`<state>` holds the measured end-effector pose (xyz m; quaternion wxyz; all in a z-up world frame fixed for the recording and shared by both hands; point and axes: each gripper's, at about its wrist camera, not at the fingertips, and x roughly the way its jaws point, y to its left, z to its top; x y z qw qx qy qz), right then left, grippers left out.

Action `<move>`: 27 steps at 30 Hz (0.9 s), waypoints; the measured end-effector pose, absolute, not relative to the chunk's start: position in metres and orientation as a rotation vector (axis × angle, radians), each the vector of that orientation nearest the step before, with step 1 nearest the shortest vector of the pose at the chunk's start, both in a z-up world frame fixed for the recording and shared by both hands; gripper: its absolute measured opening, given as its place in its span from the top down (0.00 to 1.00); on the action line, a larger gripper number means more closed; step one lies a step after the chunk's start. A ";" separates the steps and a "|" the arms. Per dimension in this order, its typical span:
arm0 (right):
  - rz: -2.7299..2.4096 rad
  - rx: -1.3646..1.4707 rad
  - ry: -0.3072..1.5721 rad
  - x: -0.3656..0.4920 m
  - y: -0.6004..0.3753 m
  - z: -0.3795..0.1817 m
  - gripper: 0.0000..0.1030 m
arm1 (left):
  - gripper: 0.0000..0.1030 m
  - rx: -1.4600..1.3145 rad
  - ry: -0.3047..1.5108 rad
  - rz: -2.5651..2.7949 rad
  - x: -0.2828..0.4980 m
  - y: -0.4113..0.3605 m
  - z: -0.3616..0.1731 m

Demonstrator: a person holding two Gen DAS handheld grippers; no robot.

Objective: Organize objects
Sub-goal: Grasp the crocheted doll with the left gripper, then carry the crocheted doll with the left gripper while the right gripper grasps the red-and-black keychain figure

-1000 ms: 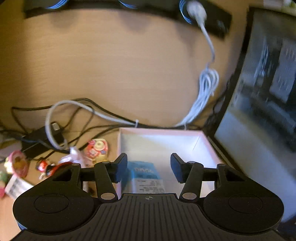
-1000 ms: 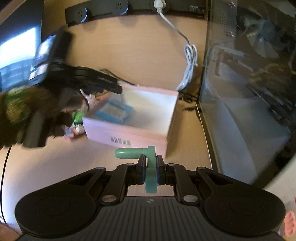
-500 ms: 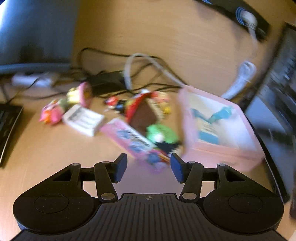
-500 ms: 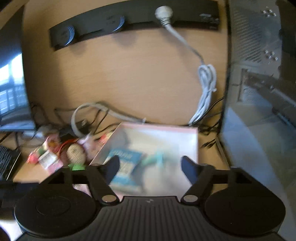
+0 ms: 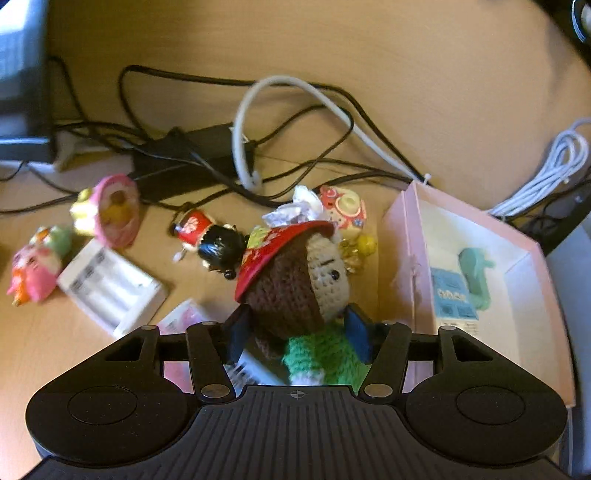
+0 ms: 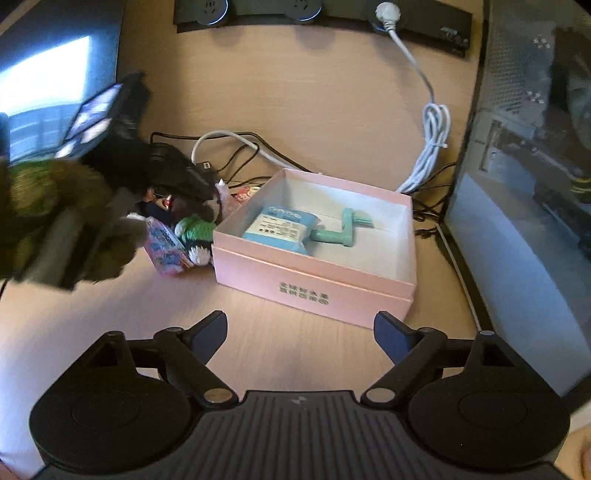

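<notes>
A pink box (image 6: pixel 314 291) stands on the desk and holds a blue packet (image 6: pixel 280 227) and a mint green crank handle (image 6: pixel 341 229); box (image 5: pixel 532 266) also shows in the left wrist view. My left gripper (image 5: pixel 295 334) has its fingers on either side of a crocheted doll (image 5: pixel 299 288) with brown hair, red hat and green body, left of the box. The fingers look close on the doll, but contact is not clear. My right gripper (image 6: pixel 301 332) is wide open and empty, in front of the box.
Small toys lie left of the box: a pink round toy (image 5: pixel 114 210), a red and black figure (image 5: pixel 207 236), a white battery case (image 5: pixel 110 291), a pink packet (image 6: pixel 166 247). Tangled cables (image 5: pixel 258 147) lie behind. A computer case (image 6: pixel 524 184) stands right; a power strip (image 6: pixel 332 11) is on the wall.
My left gripper swung from over the box to the toy pile and closed in around the doll. My right gripper let the green handle go into the box, opened and pulled back.
</notes>
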<state>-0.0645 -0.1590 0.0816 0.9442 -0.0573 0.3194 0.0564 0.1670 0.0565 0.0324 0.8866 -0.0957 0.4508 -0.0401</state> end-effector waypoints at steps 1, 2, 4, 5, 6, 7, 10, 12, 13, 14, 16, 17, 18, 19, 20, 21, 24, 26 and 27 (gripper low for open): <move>0.107 -0.117 0.655 -0.068 -0.160 0.081 0.15 | 0.39 -0.192 0.942 -0.073 0.172 0.053 0.027; 0.097 -0.115 0.659 -0.071 -0.161 0.080 0.15 | 0.39 -0.190 0.950 -0.071 0.175 0.050 0.023; 0.077 -0.115 0.671 -0.075 -0.162 0.078 0.15 | 0.41 -0.204 0.952 -0.072 0.177 0.048 0.017; 0.068 -0.118 0.676 -0.077 -0.163 0.076 0.15 | 0.42 -0.188 0.950 -0.073 0.178 0.046 0.017; 0.058 -0.122 0.679 -0.078 -0.164 0.075 0.15 | 0.43 -0.186 0.952 -0.081 0.178 0.047 0.017; 0.050 -0.127 0.680 -0.079 -0.165 0.075 0.15 | 0.45 -0.206 0.956 -0.093 0.178 0.049 0.018; 0.042 -0.134 0.686 -0.081 -0.167 0.074 0.15 | 0.48 -0.286 0.953 -0.144 0.169 0.065 0.027; 0.046 -0.142 0.687 -0.078 -0.167 0.074 0.15 | 0.48 -0.322 0.921 -0.179 0.151 0.079 0.042; 0.052 -0.146 0.687 -0.075 -0.165 0.073 0.15 | 0.48 -0.338 0.907 -0.197 0.140 0.086 0.051; 0.062 -0.149 0.685 -0.070 -0.163 0.073 0.15 | 0.48 -0.356 0.891 -0.219 0.127 0.096 0.060; 0.094 -0.151 0.681 -0.058 -0.154 0.074 0.15 | 0.48 -0.379 0.848 -0.249 0.100 0.119 0.081; 0.113 -0.147 0.682 -0.050 -0.148 0.075 0.15 | 0.48 -0.376 0.824 -0.250 0.085 0.130 0.088; 0.140 -0.142 0.685 -0.040 -0.140 0.076 0.15 | 0.48 -0.365 0.799 -0.239 0.067 0.144 0.095; 0.172 -0.136 0.686 -0.029 -0.130 0.076 0.15 | 0.48 -0.353 0.782 -0.222 0.053 0.156 0.099; 0.202 -0.133 0.684 -0.020 -0.121 0.076 0.14 | 0.48 -0.340 0.771 -0.203 0.038 0.170 0.102; 0.239 -0.135 0.680 -0.009 -0.107 0.076 0.14 | 0.48 -0.330 0.768 -0.178 0.024 0.183 0.103; 0.338 -0.178 0.652 0.020 -0.055 0.070 0.14 | 0.48 -0.327 0.781 -0.106 -0.009 0.222 0.099; 0.400 -0.199 0.640 0.039 -0.013 0.067 0.15 | 0.48 -0.333 0.798 -0.057 -0.030 0.246 0.094; 0.431 -0.194 0.637 0.049 0.008 0.066 0.16 | 0.48 -0.339 0.804 -0.039 -0.038 0.257 0.092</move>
